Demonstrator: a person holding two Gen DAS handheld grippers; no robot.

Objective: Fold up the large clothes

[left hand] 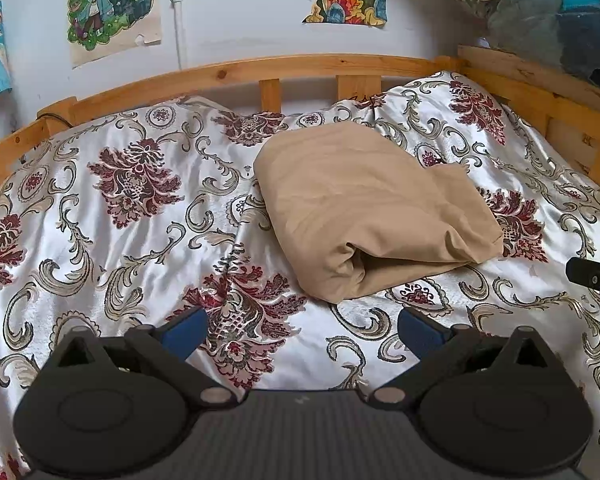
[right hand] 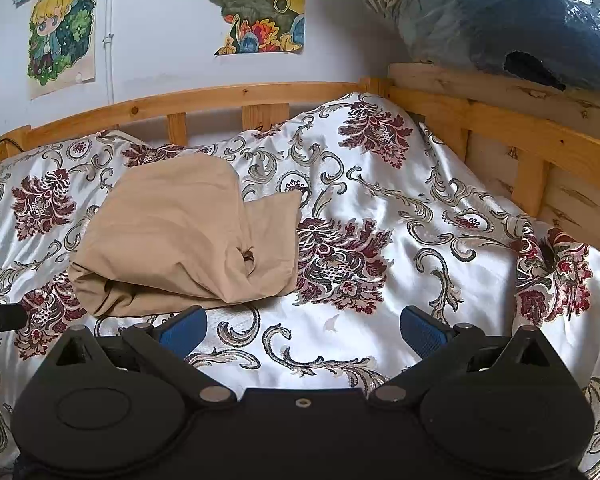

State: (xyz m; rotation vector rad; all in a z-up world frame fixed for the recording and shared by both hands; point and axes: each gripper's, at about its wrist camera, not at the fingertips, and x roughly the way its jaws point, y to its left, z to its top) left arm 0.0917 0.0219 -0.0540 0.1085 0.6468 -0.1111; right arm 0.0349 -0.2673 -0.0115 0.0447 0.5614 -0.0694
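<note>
While both tools hung above the bed, the folded tan garment [left hand: 376, 208] lay on the white floral bedspread [left hand: 120, 240], toward the wooden bed rail [left hand: 260, 70]. The left gripper [left hand: 302, 330] had its blue-padded fingers [left hand: 186, 330] spread wide, pinching nothing, just short of the bundle's near edge. The right gripper [right hand: 302, 330] was likewise spread and held nothing, with the garment [right hand: 180, 236] ahead to its left. Cartoon posters [left hand: 114, 8] hung on the wall.
</note>
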